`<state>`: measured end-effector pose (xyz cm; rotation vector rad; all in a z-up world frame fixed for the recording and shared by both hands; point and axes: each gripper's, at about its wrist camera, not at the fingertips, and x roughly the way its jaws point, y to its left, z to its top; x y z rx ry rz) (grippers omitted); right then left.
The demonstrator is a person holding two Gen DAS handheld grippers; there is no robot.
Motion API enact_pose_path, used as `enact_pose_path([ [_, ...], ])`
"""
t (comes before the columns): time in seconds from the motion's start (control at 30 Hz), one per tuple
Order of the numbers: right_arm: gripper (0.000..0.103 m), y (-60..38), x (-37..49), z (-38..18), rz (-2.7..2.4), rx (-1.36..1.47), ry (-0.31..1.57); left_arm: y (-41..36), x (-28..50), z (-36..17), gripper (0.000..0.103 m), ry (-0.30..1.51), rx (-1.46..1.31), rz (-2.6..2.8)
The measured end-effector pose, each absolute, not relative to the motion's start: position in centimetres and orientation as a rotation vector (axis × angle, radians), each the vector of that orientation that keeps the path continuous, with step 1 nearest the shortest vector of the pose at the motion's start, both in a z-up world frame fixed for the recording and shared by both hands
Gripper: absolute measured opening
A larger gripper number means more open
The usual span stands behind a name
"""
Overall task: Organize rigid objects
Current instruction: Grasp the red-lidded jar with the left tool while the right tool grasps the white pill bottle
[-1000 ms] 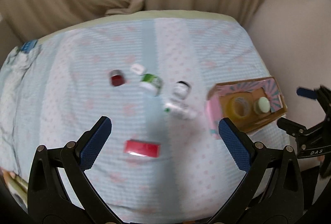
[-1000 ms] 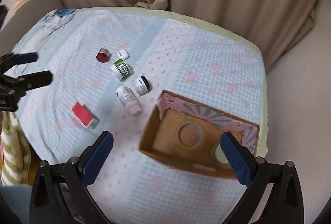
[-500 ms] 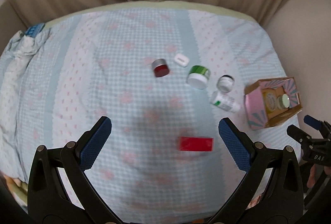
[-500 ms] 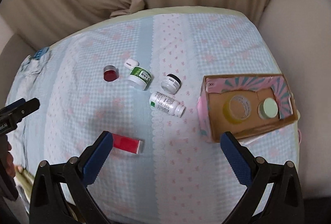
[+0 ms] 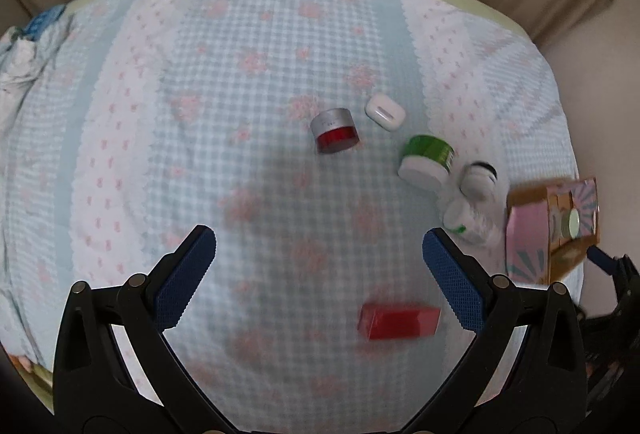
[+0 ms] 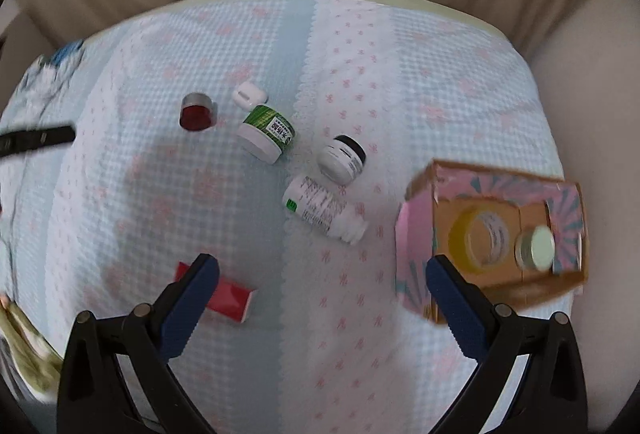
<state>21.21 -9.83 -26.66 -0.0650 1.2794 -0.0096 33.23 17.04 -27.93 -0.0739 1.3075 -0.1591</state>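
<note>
The red box (image 6: 224, 294) is now seen closer to both cameras than half a second ago: in the right wrist view it lies partly behind the left finger of the right hand-held gripper (image 6: 320, 286), and in the left wrist view it sits low between the fingers of the left hand-held gripper (image 5: 320, 270), toward the right one. Both views have dropped nearer the bed (image 6: 400, 73), which is judged to mean a pick is being lined up, though which item is meant cannot be told.

The box is a flat red carton lying on its side, near edge of the bed, apart from the rest. Farther in, a white pill bottle (image 6: 324, 209) lies tipped over, with a small black-lidded white jar (image 6: 342, 157) just beyond it. A green-labelled jar (image 6: 266, 133) lies on its side to the left, a white earbud case (image 6: 249, 94) just beyond that, and a red jar with a silver lid (image 6: 196, 112) farther left. At the right, the cardboard box (image 6: 416, 226) already holds a tape roll (image 6: 480, 238) and a pale-lidded jar (image 6: 536, 248).

Both hand-held grippers are spread wide and carry nothing. Six items are judged still to be gathered.
</note>
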Motion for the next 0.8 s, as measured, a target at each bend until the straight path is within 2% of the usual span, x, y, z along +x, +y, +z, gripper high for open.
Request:
enact_pose_path([
  [0.27,0.103,-8.1,25.4,-33.7,0.182,-0.395,1.339,15.6,41.5,-35.2,0.103,1.406,-0.142,-0.113],
  [0.33,0.094,-7.8,26.2,-36.1,0.241,-0.463,1.373,15.1,43.1,-37.0,0.102,1.43,-0.161,-0.105],
  [0.4,0.09,-7.5,27.0,-38.4,0.29,-0.52,1.414,14.6,44.9,-39.1,0.101,1.458,-0.176,-0.094],
  [0.5,0.086,-7.2,27.6,-40.7,0.363,-0.576,1.449,13.9,46.6,-41.7,0.097,1.499,-0.184,-0.077],
  [0.67,0.082,-6.6,27.6,-43.2,0.459,-0.652,1.48,12.8,47.8,-44.4,0.096,1.544,-0.167,-0.051],
  [0.8,0.078,-6.4,27.4,-44.6,0.493,-0.708,1.499,12.3,47.9,-46.3,0.083,1.577,-0.167,-0.041],
])
